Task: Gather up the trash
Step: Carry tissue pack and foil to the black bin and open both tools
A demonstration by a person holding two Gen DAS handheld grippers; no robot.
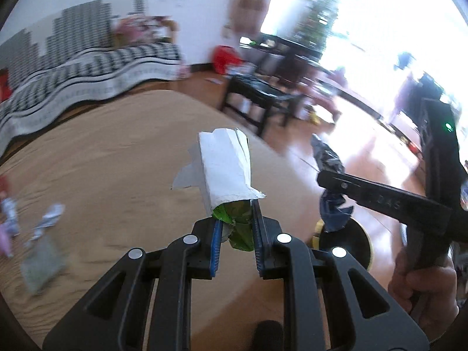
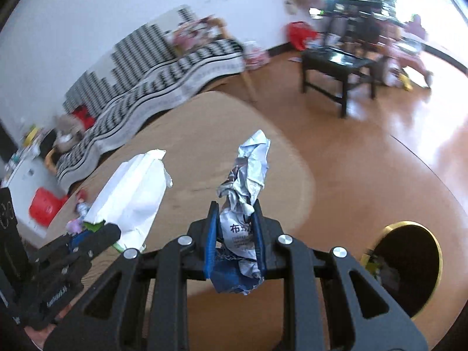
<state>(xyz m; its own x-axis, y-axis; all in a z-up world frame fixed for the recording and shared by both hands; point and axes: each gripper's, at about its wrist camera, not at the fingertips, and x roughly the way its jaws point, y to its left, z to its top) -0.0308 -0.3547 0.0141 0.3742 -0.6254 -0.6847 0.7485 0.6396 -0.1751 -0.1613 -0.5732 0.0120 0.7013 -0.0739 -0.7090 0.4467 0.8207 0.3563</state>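
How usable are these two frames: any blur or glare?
Left wrist view: window blown out, floor litter and furniture smeared, white carton sharp. Right wrist view: background smeared, crumpled wrapper crisp, glare on floor. Both show fisheye bending.

A wide stretch of tan rug [image 2: 204, 146] lies open ahead of both hand-held grippers, and bare wooden floor [image 2: 365, 158] runs clear to its right. The gold-rimmed bin [image 2: 409, 263] stands open-mouthed at lower right, nothing over it. A black low table [image 2: 339, 61] blocks the far right, and the striped sofa [image 2: 140, 82] closes the left. Small wrappers [image 1: 49, 219] dot the rug's left edge.
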